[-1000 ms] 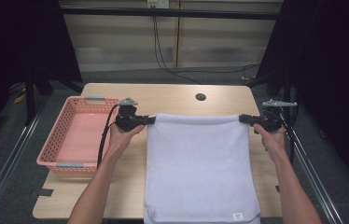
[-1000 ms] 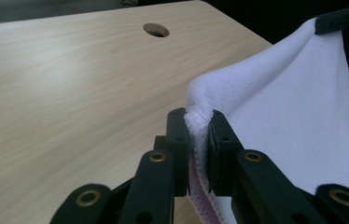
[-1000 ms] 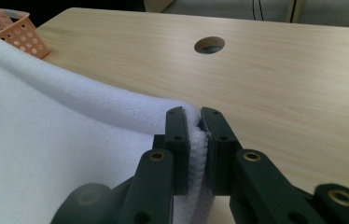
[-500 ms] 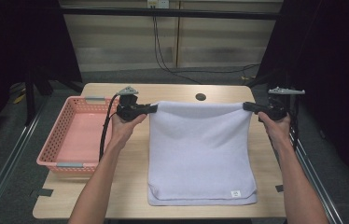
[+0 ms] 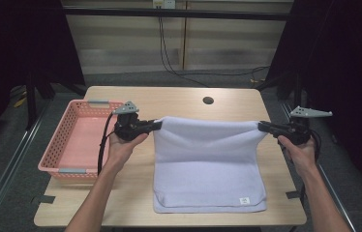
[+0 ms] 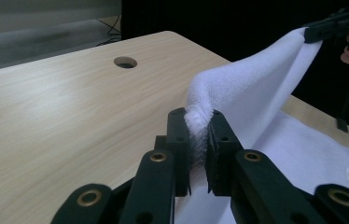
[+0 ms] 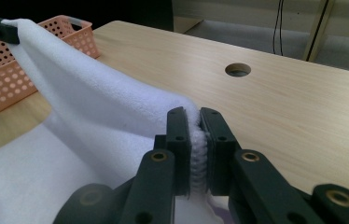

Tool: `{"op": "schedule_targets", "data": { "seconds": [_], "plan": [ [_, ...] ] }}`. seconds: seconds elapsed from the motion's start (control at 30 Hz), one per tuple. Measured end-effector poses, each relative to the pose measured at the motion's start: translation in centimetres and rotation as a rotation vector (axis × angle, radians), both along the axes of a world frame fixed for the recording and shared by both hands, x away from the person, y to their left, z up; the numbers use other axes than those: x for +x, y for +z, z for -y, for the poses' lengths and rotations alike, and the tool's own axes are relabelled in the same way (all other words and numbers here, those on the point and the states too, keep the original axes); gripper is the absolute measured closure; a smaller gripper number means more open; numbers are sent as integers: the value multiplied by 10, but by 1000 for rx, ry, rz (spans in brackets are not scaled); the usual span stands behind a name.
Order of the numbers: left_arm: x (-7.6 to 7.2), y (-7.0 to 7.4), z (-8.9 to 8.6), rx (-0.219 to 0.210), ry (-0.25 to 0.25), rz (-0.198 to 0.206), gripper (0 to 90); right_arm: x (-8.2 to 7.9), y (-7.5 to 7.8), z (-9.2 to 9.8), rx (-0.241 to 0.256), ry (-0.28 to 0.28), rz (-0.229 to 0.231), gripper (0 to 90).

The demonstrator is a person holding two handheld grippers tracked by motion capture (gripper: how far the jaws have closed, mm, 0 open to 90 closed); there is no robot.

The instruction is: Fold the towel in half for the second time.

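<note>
A white towel (image 5: 208,169) lies on the wooden table (image 5: 179,101) with its far edge lifted off the surface and stretched between both grippers. My left gripper (image 5: 157,125) is shut on the towel's far left corner (image 6: 199,119), just right of the pink basket. My right gripper (image 5: 262,127) is shut on the far right corner (image 7: 196,140) near the table's right edge. The near part of the towel rests flat, with a small label (image 5: 243,200) at its front right. In the left gripper view the right gripper (image 6: 310,33) shows far off, holding the other corner.
A pink plastic basket (image 5: 75,140) sits on the table's left side, nothing visible inside. A round cable hole (image 5: 208,100) is in the table's far middle. Bare wood lies beyond the towel. Dark curtains and cables stand behind the table.
Both grippers have carried the towel's held edge away from the person and a little higher. The towel's near edge has slid further onto the table.
</note>
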State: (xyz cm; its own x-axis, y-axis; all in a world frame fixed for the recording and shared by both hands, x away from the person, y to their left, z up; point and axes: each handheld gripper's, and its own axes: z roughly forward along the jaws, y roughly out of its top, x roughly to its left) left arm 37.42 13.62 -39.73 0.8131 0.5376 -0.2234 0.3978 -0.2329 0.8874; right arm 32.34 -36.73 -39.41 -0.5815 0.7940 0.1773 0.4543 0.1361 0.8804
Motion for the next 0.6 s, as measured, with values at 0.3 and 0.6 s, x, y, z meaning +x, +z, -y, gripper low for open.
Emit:
{"op": "schedule_targets", "data": {
  "seconds": [0.3, 0.6],
  "plan": [
    [-48, -13, -9, 31, -53, -19, 816, -50, -12, -1, -20, 45, 2, 828],
    [-98, -64, -14, 111, -111, -110, 797, -95, -51, -7, -77, 102, -109, 818]
  ]
}}
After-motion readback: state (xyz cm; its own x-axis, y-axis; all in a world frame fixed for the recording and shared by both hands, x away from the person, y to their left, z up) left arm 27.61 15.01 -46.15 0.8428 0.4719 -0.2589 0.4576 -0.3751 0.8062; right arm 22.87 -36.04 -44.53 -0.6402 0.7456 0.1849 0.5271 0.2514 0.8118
